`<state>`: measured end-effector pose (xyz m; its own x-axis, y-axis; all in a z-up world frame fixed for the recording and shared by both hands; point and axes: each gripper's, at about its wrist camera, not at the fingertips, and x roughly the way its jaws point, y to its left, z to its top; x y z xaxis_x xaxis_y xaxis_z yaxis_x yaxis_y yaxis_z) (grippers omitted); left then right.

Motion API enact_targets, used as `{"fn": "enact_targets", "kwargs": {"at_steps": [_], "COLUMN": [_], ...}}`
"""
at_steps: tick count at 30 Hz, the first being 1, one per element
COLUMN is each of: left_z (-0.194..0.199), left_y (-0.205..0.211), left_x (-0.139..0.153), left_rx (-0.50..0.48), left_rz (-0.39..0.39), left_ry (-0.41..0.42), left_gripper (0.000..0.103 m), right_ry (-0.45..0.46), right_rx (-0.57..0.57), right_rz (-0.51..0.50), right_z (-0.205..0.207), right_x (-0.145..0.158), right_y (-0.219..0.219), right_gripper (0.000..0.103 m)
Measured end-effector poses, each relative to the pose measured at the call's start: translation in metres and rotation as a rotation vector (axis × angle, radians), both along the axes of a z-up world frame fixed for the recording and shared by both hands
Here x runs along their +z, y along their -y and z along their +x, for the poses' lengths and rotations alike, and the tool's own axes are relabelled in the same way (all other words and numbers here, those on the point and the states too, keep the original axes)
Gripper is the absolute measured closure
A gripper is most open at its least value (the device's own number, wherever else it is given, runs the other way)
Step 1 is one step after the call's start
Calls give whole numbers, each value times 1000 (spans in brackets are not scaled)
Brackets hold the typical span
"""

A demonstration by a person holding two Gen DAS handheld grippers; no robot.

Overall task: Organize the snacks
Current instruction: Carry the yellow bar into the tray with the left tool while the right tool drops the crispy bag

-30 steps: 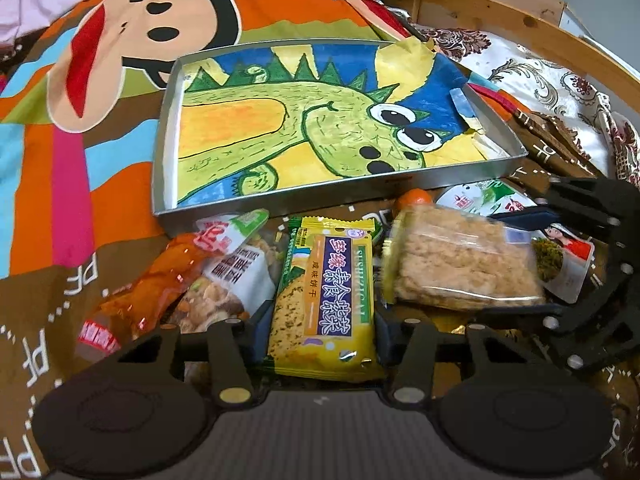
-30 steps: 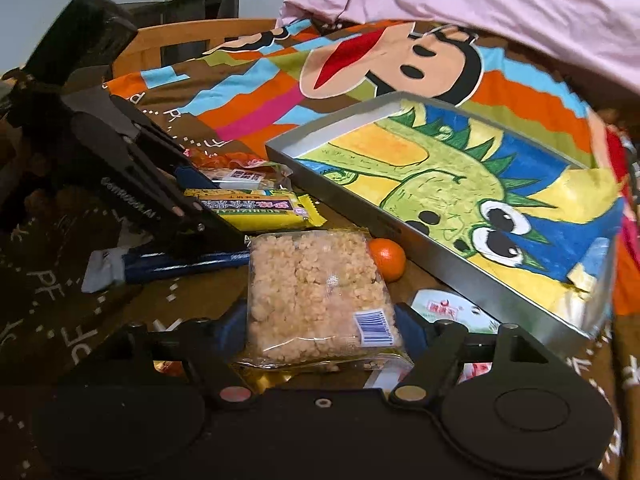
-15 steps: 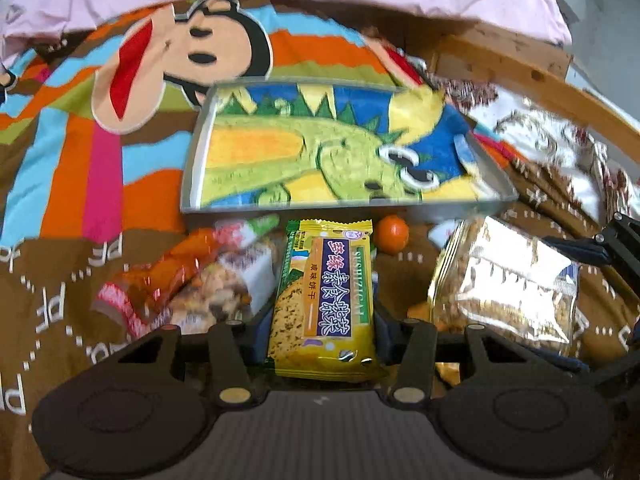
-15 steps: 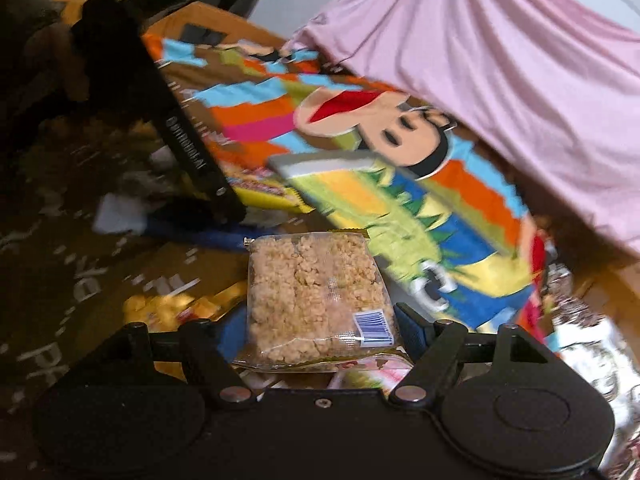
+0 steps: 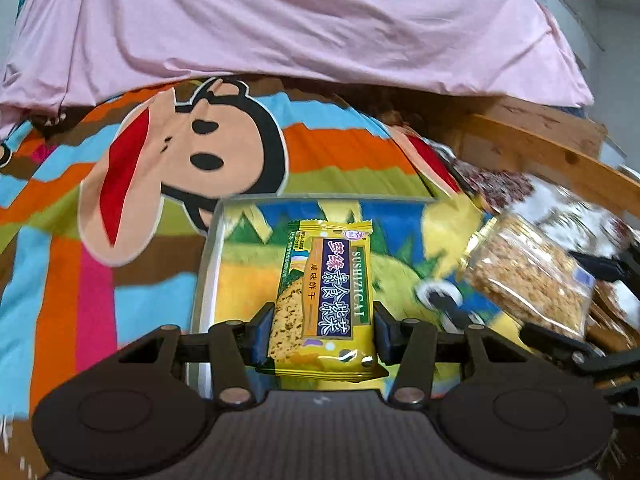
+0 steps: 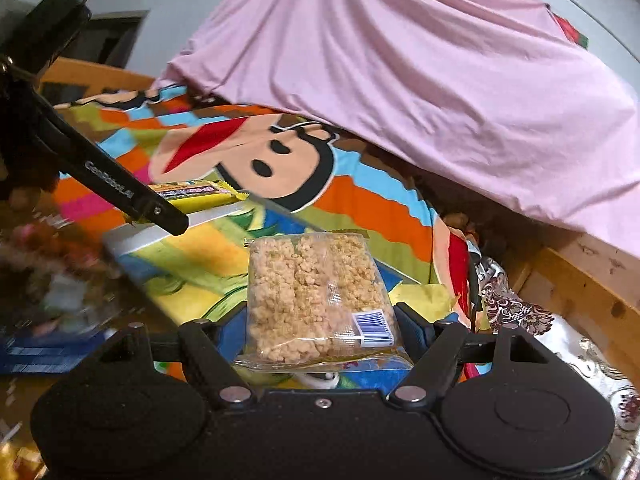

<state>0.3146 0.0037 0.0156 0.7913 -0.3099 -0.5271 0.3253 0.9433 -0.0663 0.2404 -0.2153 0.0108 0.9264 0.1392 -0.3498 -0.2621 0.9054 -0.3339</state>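
Left gripper (image 5: 320, 330) clamped on yellow biscuit packet (image 5: 326, 292), held above dinosaur-print tray (image 5: 208, 264). Right gripper (image 6: 320, 332) gripping clear rice-crisp packet (image 6: 316, 296) between its fingers, also over tray, on monkey-print bedspread (image 5: 120, 184).

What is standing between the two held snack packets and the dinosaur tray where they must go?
Nothing visible. The left claw holds the yellow biscuit packet and the right claw holds the rice crisp packet, both above the tray, whose visible floor is bare.
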Motion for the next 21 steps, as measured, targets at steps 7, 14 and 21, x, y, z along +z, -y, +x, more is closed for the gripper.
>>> {"fn": "enact_targets", "kwargs": {"at_steps": [7, 14, 21], "left_z": [38, 51, 54], "left_y": [18, 31, 38], "left_x": [-22, -45, -54], "left_rx": [29, 21, 21], "left_rz": [-26, -15, 4], "left_ry": [-18, -73, -110], "left_gripper": [50, 50, 50], "right_ry": [-54, -110, -144], "right_rx": [-52, -73, -81], "right_rz": [64, 63, 75], "right_z": [41, 61, 67], "right_x": [-16, -39, -48], "right_y": [2, -3, -2], "right_gripper": [26, 26, 26]}}
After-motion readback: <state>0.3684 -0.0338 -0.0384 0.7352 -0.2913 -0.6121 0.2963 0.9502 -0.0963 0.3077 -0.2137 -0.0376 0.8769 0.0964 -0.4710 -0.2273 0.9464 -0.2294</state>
